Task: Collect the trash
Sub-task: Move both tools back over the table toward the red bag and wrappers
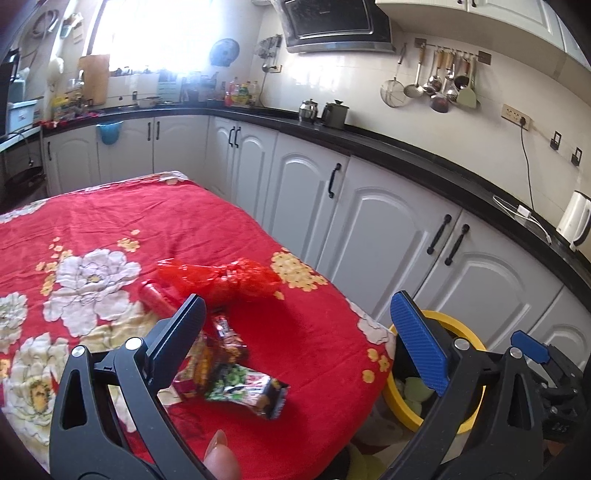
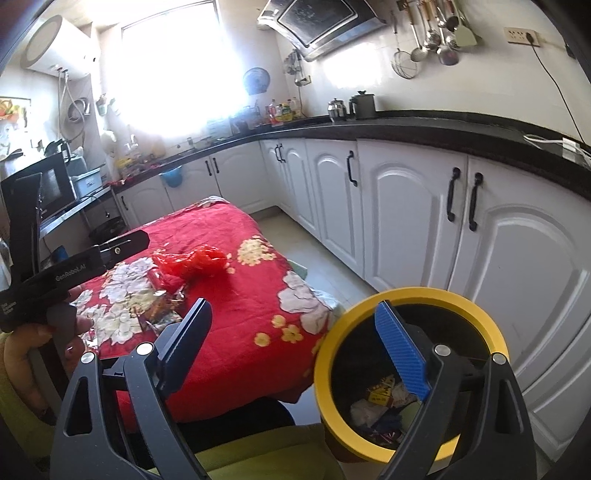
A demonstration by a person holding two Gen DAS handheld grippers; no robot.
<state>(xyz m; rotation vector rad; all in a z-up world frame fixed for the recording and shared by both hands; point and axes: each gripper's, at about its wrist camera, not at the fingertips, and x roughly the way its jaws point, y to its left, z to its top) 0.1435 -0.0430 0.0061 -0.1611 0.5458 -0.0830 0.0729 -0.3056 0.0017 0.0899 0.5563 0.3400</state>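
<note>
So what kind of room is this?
A home kitchen, it looks like. A range hood hangs on the wall, ladles and strainers dangle from a rail, and white cabinets run under a black countertop.

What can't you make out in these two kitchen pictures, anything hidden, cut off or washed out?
- Snack wrappers: left wrist view, partly behind the left hand-held gripper; print blurred.
- Yellow-rimmed bin: right wrist view, contents partly hidden behind the open right hand-held gripper; base cut off.
- Window: both views, glare washes out the items nearby.
- Red plastic bag: contents not visible.
</note>
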